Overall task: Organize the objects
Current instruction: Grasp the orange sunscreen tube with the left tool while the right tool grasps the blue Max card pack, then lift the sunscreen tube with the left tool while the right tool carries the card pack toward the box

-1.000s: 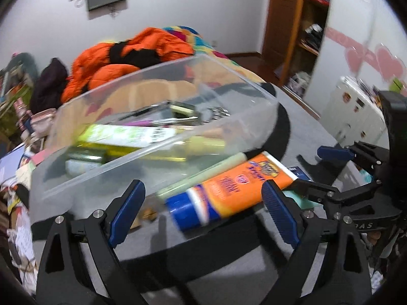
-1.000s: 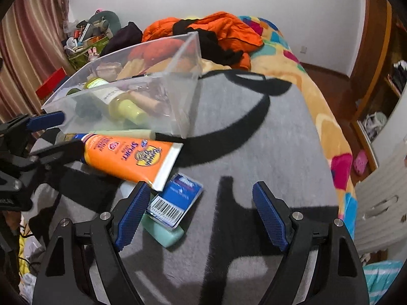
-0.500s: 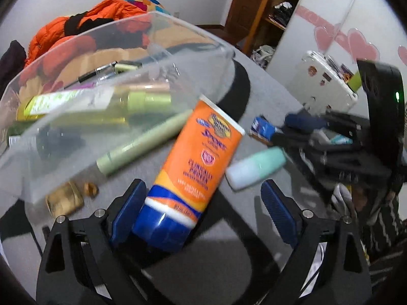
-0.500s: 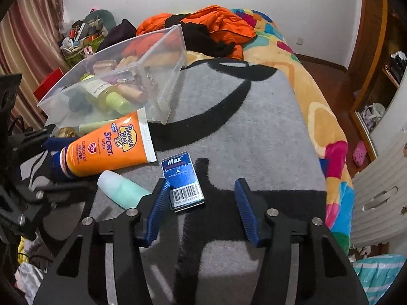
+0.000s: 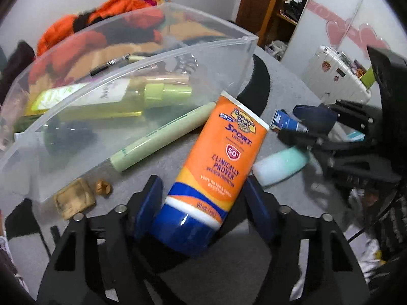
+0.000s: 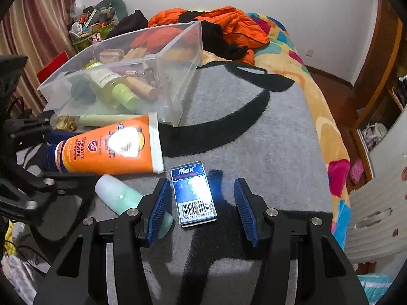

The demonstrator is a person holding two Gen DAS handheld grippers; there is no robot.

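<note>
An orange sunscreen tube with a blue cap lies on the grey blanket. My left gripper has its jaws around the cap end, close to both sides; contact is unclear. My right gripper is open, astride a blue "Max" box lying flat. A mint-green bottle lies just left of the right gripper's left finger. A clear plastic bin behind holds a yellow-green bottle and other items. A pale green tube lies against the bin's front wall.
A small tan packet and a brown nugget lie beside the bin. Orange clothing is piled at the bed's far end. A white suitcase and a wooden shelf stand off the bed's side.
My left gripper has moved onto the sunscreen tube and narrowed around its cap end. My right gripper has come down over the blue box and stands a little wider than half a second ago.
</note>
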